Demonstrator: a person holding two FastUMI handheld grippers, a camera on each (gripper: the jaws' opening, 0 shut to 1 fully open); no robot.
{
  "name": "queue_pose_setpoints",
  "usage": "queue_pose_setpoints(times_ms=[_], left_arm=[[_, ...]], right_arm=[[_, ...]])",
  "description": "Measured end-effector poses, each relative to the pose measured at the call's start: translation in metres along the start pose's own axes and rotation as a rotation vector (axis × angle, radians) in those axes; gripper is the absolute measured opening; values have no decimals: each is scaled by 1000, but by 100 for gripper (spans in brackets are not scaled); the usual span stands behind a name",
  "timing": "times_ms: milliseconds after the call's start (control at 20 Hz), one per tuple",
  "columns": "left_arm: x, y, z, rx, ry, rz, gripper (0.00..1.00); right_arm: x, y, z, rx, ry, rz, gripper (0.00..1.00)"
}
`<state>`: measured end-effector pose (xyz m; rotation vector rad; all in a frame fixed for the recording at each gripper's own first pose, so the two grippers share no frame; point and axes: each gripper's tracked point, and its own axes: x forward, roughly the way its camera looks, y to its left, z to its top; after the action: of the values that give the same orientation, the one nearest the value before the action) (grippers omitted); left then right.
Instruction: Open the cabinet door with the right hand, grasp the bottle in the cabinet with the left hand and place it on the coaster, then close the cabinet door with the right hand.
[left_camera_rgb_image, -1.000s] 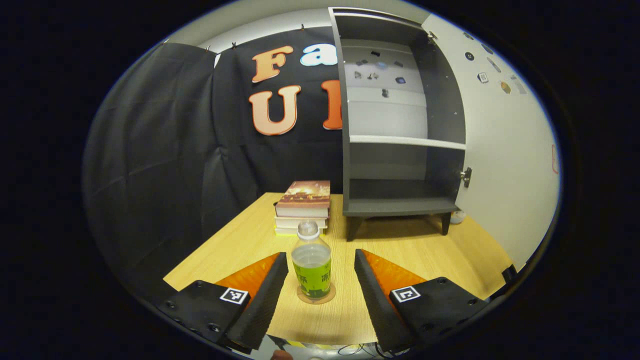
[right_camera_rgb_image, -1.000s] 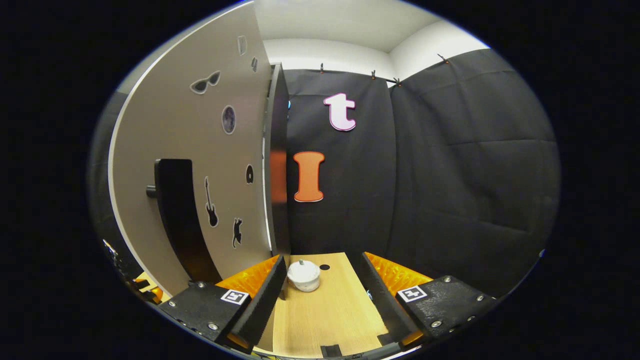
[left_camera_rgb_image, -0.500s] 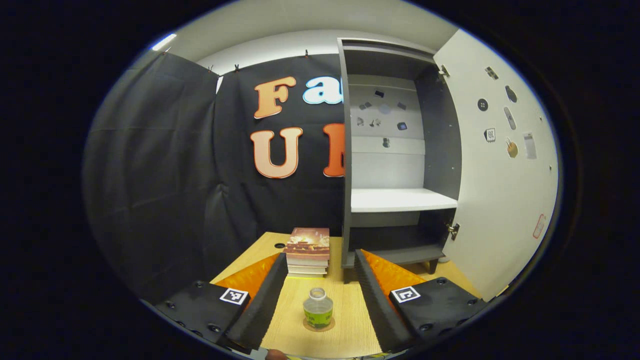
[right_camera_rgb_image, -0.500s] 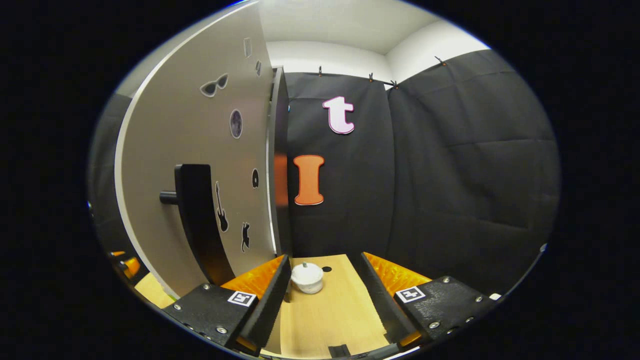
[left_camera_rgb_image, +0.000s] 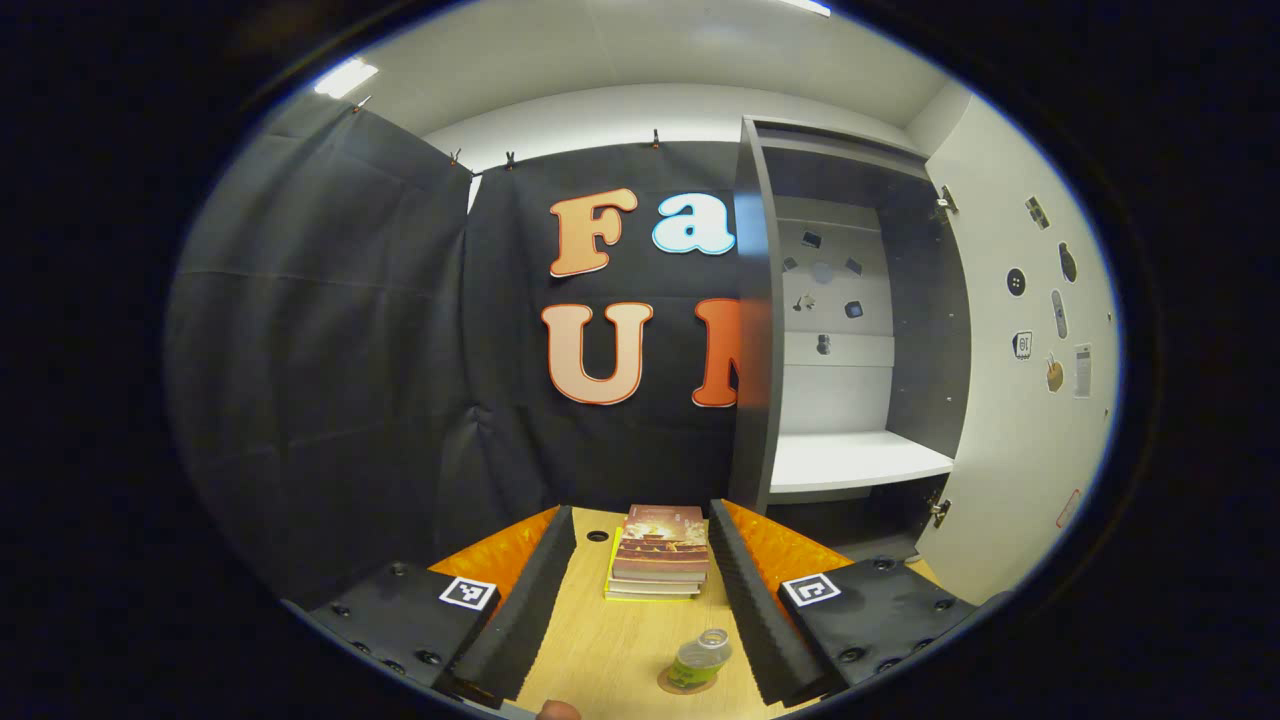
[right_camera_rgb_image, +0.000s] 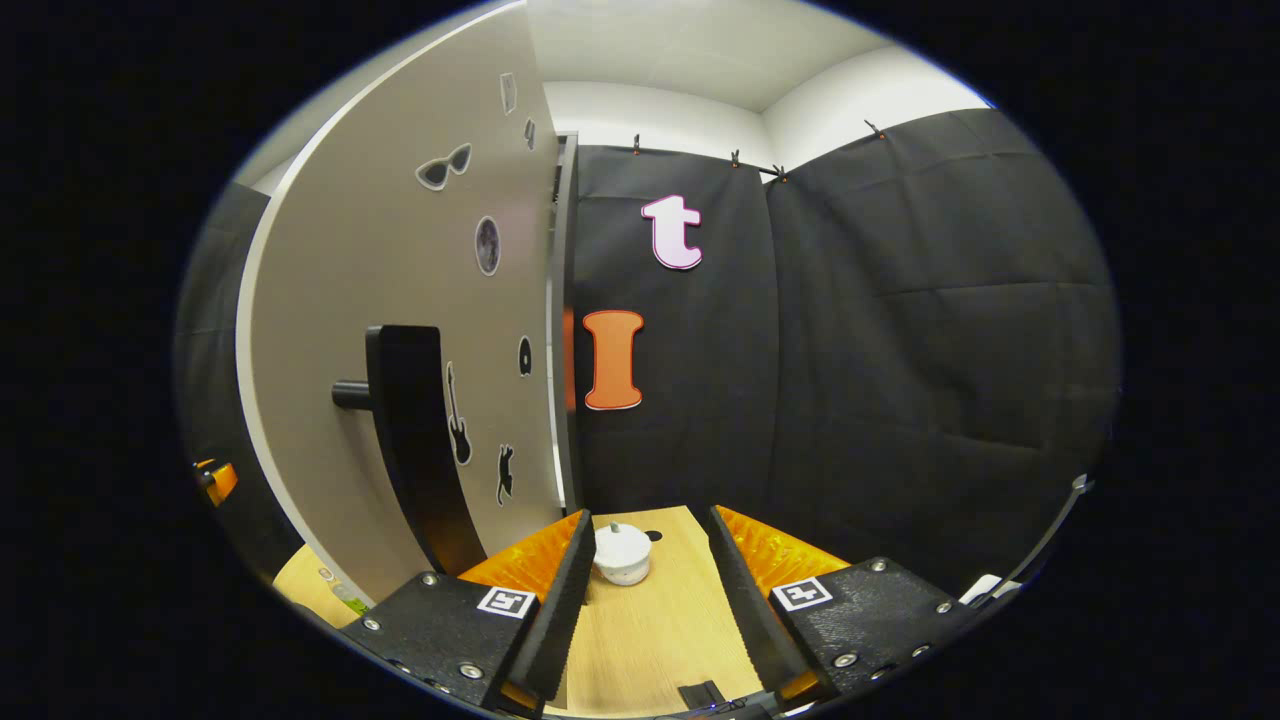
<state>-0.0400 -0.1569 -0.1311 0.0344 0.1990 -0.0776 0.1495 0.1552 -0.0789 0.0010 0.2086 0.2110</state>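
Step in hand: judged to be the closing of the cabinet door (right_camera_rgb_image: 400, 330), since the bottle (left_camera_rgb_image: 700, 658) is already seen standing on the coaster (left_camera_rgb_image: 672, 686).
Bottle: placed upright on the coaster near the front edge of the wooden table (left_camera_rgb_image: 590, 640), low in the left gripper view, well apart from the cabinet (left_camera_rgb_image: 850, 340).
Left gripper (left_camera_rgb_image: 640, 590): fingers held apart with nothing between them; the bottle is seen below and between them, untouched.
Right gripper (right_camera_rgb_image: 645, 590): fingers held apart, empty, pointed past the door toward the table's far edge.
Cabinet door: swung wide open; its outer face, with stickers and the black handle (right_camera_rgb_image: 415, 430), is seen at the left of the right gripper view.
Handle: a tall dark bar standing off the door on a short post, just beside the right gripper's own left finger but not touched.
Advice: the right gripper is best turned toward the handle, so that the bar is either taken between the fingers or pushed flat from the outer face.
Path: the door should be swung along its hinge arc, not shoved straight.
Care: the left gripper is best kept back from the cabinet opening so that the door's path is not crossed.
Other things: a stack of books (left_camera_rgb_image: 658, 565) lies near the table's far edge, left of the cabinet; a small white lidded pot (right_camera_rgb_image: 622, 553) sits on the table ahead of the right gripper.
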Motion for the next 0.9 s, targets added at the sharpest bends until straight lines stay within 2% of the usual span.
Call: queue_pose_setpoints(times_ms=[100,200,450,600,700,750,900], left_arm=[[6,15,1,-11,4,-6,89],[13,34,5,-10,1,-9,89],[29,86,12,16,-13,0,89],[38,116,9,20,-10,9,89],[44,130,7,16,-13,11,88],[47,138,4,19,-13,15,89],[53,160,-1,29,-10,32,89]], right_arm=[[0,15,0,8,5,-7,82],[-1,31,0,16,7,-17,71],[-1,58,-4,101,22,-61,71],[-1,81,-1,99,9,-77,72],[1,105,2,82,2,-72,63],[3,116,2,81,2,-66,82],[8,144,-3,108,8,-39,81]])
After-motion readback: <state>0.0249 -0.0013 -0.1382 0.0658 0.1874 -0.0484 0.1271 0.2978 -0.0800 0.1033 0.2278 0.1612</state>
